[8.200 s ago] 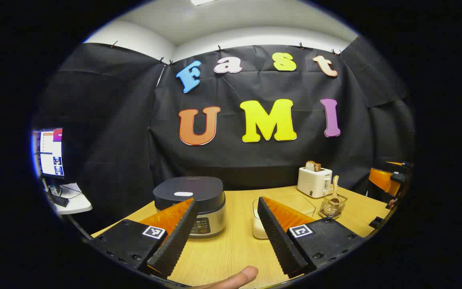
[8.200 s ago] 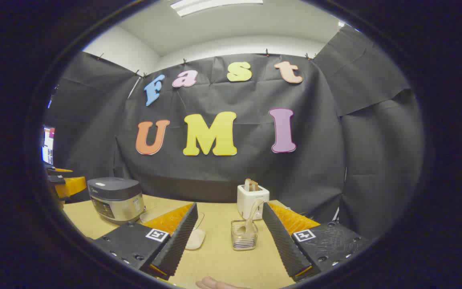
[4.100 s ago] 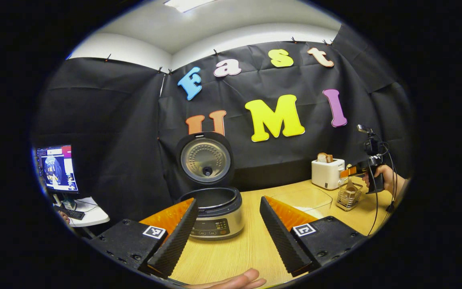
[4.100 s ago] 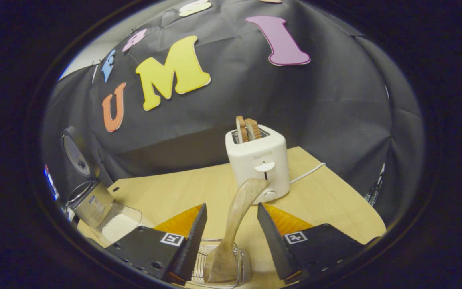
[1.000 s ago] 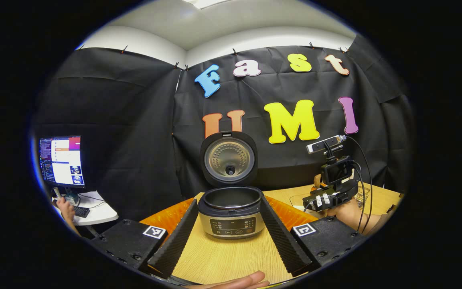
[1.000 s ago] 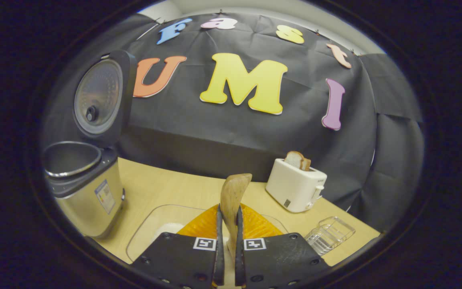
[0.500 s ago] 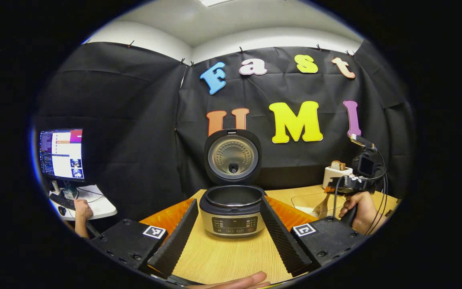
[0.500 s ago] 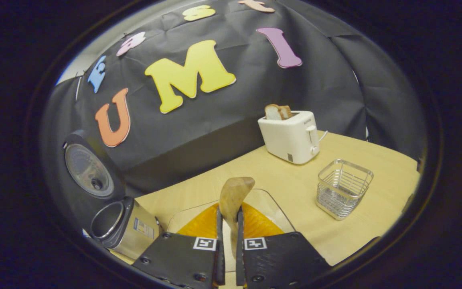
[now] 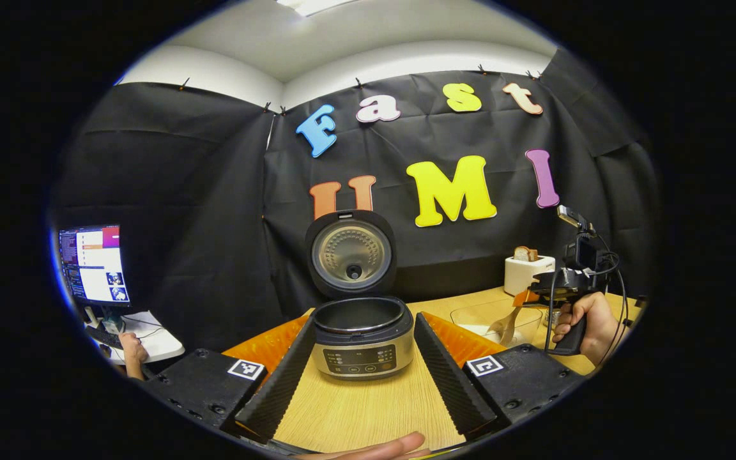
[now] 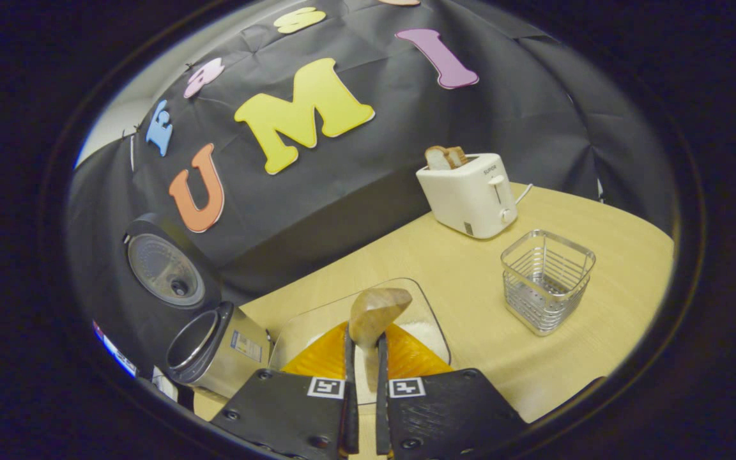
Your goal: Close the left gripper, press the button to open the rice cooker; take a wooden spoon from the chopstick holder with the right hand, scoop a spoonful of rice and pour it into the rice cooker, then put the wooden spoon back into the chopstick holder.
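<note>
Now you kept the right hand-held gripper [image 10: 363,358] clamped on the wooden spoon [image 10: 373,313], tilted over the clear rice container [image 10: 432,319] for scooping. Your left hand-held gripper [image 9: 363,358] stayed apart, framing the open rice cooker [image 9: 363,332] on the surface [image 9: 368,409].

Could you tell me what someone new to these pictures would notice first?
First comes the rice cooker, standing between the left gripper's spread fingers with its lid upright. Next comes the wooden spoon, clamped in the right gripper over the clear rice tray. Beyond it on the table stand a toaster with bread and an empty wire holder.
</note>
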### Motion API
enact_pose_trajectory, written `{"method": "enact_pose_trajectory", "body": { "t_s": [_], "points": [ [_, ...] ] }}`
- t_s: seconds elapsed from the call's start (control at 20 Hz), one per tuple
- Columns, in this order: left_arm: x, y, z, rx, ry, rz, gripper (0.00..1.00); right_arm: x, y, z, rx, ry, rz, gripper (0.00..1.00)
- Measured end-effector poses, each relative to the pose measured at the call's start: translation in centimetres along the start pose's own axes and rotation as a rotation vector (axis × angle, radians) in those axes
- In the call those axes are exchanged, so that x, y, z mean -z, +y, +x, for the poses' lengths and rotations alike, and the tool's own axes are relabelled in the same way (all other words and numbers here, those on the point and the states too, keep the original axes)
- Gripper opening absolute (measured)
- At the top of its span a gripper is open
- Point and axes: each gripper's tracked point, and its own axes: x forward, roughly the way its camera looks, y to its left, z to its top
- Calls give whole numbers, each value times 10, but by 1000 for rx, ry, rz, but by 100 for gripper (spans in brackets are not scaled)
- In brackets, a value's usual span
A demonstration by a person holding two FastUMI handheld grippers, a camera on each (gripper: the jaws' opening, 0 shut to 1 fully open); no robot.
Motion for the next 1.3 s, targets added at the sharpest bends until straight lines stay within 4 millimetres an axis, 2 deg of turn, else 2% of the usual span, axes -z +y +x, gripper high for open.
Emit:
{"method": "enact_pose_trajectory", "body": {
  "t_s": [0.2, 0.4, 0.55, 0.8, 1.0, 1.1, 1.3],
  "points": [
    [3, 3, 1, -4, 10, -12, 99, 9, -16, -1, -52, 86, 147, 11],
    [8, 9, 3, -20, 27, -27, 99, 7, -15, -1, -96, 114, 211, 11],
    [7, 5, 3, -15, 29, -25, 99, 7, -11, 1, -139, 130, 280, 13],
    [7, 2, 3, -4, 25, -16, 99, 12, -1, -2, -237, 232, 469, 8],
    [8, 5, 3, -12, 26, -15, 99, 7, -3, -3, -222, 220, 452, 8],
    [9, 7, 4, -16, 30, -17, 99, 10, -2, 4, -207, 213, 443, 3],
    [10, 11, 5, -24, 33, -21, 99, 6, -4, 0, -187, 195, 410, 3]
  ]
}}
